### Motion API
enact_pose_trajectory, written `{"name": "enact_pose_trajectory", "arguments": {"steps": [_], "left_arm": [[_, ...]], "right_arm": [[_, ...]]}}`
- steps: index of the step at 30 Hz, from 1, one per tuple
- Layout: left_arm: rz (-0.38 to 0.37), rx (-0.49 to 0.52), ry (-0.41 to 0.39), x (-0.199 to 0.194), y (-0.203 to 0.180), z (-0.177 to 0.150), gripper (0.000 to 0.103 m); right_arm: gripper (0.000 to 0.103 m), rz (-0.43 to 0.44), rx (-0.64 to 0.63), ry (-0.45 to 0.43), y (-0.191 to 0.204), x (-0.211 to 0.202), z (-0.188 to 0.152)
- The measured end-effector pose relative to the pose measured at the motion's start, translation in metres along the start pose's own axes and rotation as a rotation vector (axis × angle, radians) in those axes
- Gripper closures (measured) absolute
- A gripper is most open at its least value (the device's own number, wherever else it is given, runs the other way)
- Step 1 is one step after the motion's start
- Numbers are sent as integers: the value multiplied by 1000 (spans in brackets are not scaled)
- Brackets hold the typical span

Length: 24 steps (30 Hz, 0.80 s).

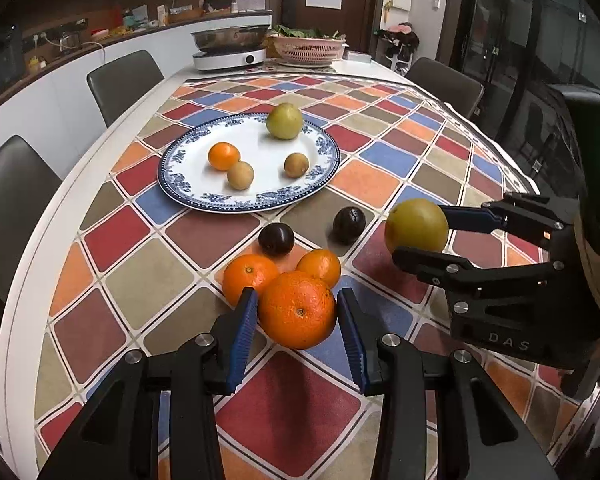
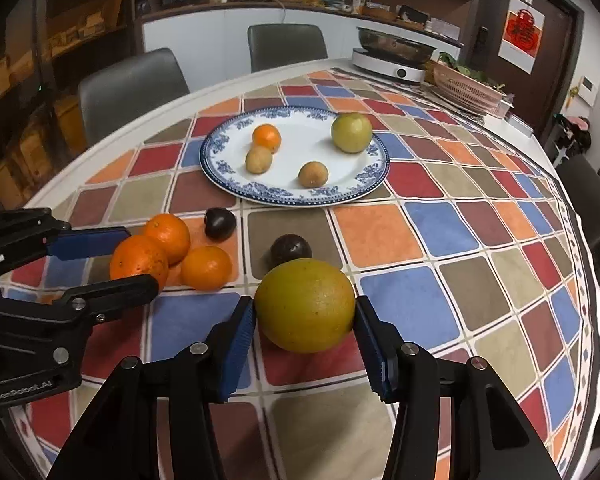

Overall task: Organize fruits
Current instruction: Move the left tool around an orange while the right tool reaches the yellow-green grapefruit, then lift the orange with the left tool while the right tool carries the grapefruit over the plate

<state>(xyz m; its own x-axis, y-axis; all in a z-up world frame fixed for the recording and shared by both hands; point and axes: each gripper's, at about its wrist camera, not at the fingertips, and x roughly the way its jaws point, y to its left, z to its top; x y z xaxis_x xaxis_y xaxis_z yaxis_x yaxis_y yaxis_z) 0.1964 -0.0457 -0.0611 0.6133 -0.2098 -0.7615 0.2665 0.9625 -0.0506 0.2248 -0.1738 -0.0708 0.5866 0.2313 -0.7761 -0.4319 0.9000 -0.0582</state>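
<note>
Roughly halfway, judging by the layout. Already on the blue-rimmed plate [image 1: 324, 148]: a small orange [image 1: 224, 156], a green-yellow fruit [image 1: 284, 121] at the far edge, and two small tan fruits [image 1: 240, 175] [image 1: 296, 165]. Not yet on the plate, lying on the checkered tablecloth [image 1: 132, 232] just in front of it: two dark passion fruits [image 1: 276, 239] [image 1: 349, 219] and two oranges [image 1: 249, 276] [image 1: 320, 265]. Nearer than those, a large orange [image 1: 298, 310] clamped between the pads of the left gripper [image 1: 297, 332]. To the right of the plate's front edge, a large yellow-green citrus [image 2: 305, 306] pinched by the right gripper [image 2: 305, 330]; whether lifted or resting, cannot tell. Left to do: six fruits to the plate.
</note>
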Motion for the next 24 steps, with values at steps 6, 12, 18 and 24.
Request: {"name": "enact_pose_trajectory", "arguments": {"steps": [6,12,18,24], "left_arm": [[5,-9,-21,-13,1,0,63],[17,-15,-50,-28,4,4,63],[27,-20,-86,-47,9,13,63],[32,-16,-128,-61,15,26,63]], "right_arm": [[52,5,40,-28,1,-14,-1],[52,3,44,-67,8,-33,2],[52,6,47,-113,13,-53,12],[52,19,59,-155,16,-67,26]]}}
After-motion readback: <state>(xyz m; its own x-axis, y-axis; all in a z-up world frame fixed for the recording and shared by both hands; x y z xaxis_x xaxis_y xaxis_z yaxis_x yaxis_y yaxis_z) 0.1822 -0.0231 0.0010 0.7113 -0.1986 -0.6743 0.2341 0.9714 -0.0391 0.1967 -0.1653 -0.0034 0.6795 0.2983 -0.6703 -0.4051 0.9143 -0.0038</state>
